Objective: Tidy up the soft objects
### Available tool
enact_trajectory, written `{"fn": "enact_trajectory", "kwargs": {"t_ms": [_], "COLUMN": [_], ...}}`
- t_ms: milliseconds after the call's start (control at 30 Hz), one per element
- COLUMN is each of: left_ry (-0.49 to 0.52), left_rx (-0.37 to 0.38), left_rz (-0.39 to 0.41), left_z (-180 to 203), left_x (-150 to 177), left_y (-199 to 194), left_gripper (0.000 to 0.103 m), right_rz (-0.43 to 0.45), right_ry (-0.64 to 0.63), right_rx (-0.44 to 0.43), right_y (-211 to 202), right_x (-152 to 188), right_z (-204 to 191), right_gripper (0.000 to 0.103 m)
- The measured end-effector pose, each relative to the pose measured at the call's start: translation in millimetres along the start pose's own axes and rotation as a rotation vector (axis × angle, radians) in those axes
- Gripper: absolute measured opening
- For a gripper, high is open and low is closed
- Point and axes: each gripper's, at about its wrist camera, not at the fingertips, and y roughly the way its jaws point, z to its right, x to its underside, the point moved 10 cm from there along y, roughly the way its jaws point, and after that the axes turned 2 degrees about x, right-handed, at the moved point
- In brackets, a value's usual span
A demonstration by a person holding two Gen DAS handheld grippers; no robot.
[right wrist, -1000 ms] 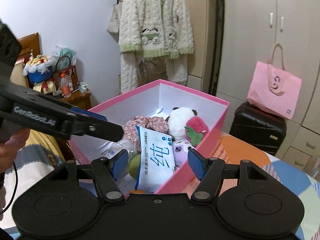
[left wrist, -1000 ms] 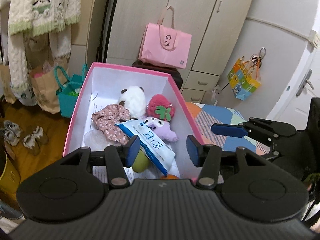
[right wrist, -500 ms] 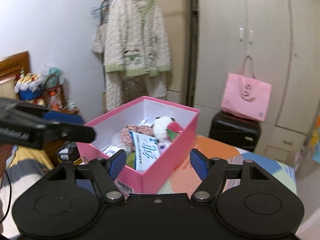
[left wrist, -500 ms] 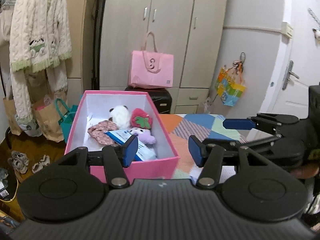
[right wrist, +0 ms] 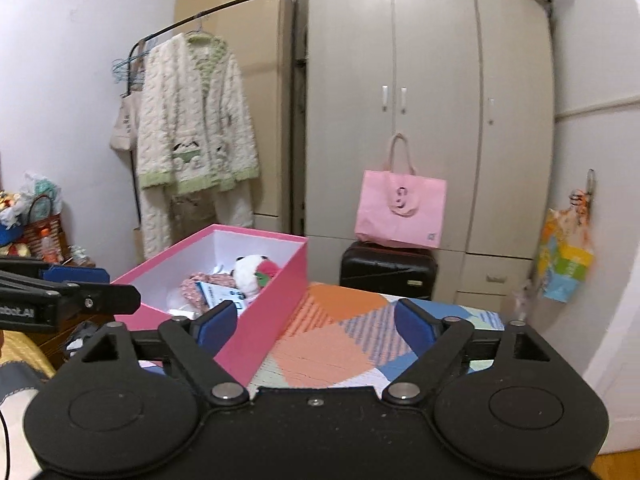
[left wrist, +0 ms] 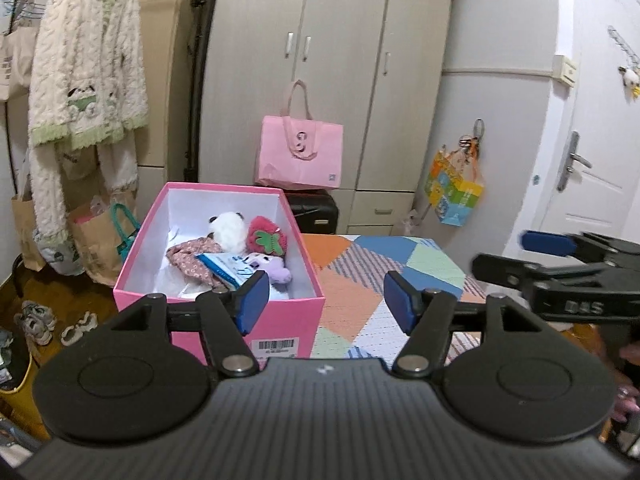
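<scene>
Both tongs [left wrist: 324,306] [right wrist: 316,326] behind pink box [left wrist: 280,316], empty.

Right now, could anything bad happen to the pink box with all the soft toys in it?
Maybe. The pink box seems to sit at the edge of the patchwork cover, with floor and shoes below, so a bump could tip it off. The right gripper is open and near the box's wall, so a careless swing might knock it. The tissue pack lies loosely on the pile and could slide out.
</scene>
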Motion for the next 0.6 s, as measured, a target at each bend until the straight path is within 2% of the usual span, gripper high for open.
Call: {"fn": "enact_trajectory", "kwargs": {"t_ms": [100,167,333,400,467,600], "left_ry": [0.008,0.009,0.034,0.027,0.018,0.025], "left_rx": [-0.038,-0.054,-0.114,-0.116,-0.121,-0.153], "left_rz": [0.02,0.032,0.045,0.049,0.046,0.045], "left_z": [-0.6,-0.7,-1.3,-1.2,-2.1,-4.7], "left_x": [1.8,2.8,7.8,9.4,11.1,13.6], "left_y": [-1.6,-2.4,-0.9,-1.0,-1.4,-2.0], "left_gripper": [0.063,0.071,0.081,0.085,0.094,0.096], "right_rz": [-0.012,-0.024,-0.055,-0.07,-0.081,-0.087], "right_ry": [0.018,0.02,0.017,0.012,0.026,0.047], "right_rx": [0.022,0.044,0.125,0.122,0.118,0.121], "right_y": [-1.9,-1.0,0.4,-0.7,-2.3,-7.6], "right_x": [5.7,12.2,24.9,28.4,30.9,35.8], "right_z": [4.4,6.7,14.0,13.7,15.6,18.9], "right_gripper": [0.1,0.101,0.102,0.102,0.102,0.102]}}
